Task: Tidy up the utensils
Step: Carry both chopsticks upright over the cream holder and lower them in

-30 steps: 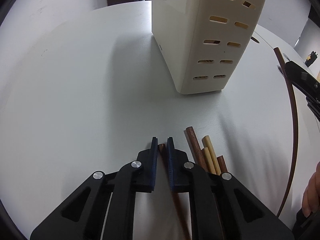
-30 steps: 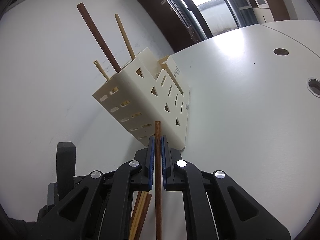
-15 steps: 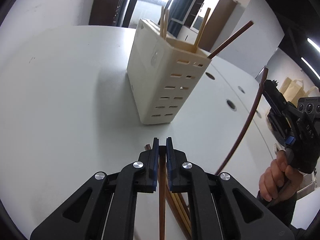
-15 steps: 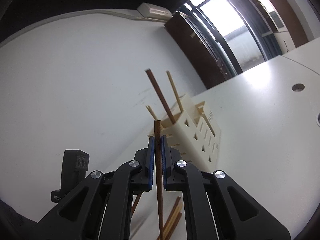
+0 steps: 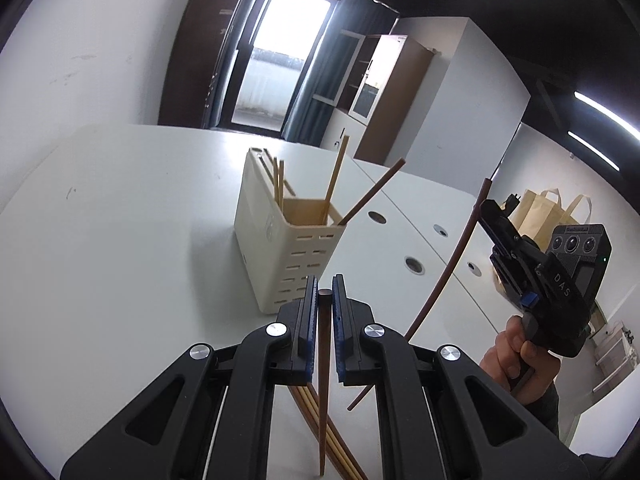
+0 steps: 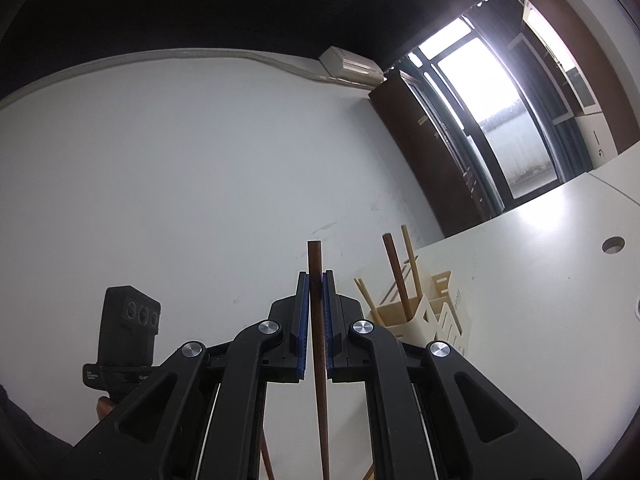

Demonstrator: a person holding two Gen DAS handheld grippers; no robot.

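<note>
Here one dark chopstick is pinched by the left claw, another by the right claw, with five sticks counted in the cream holder at frame centre.

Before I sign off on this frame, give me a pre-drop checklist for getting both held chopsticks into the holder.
1. Left gripper shut on a dark chopstick: ok.
2. Right gripper shut on the other dark chopstick: ok.
3. Cream utensil holder upright on the white table: ok.
4. Front compartment open at the top, with room beside the chopsticks already in it: ok.
5. Either held chopstick over the holder's opening: not ok, both are off to the near side.
6. Loose chopsticks left on the table: not ok, several lie below the left gripper.
</note>
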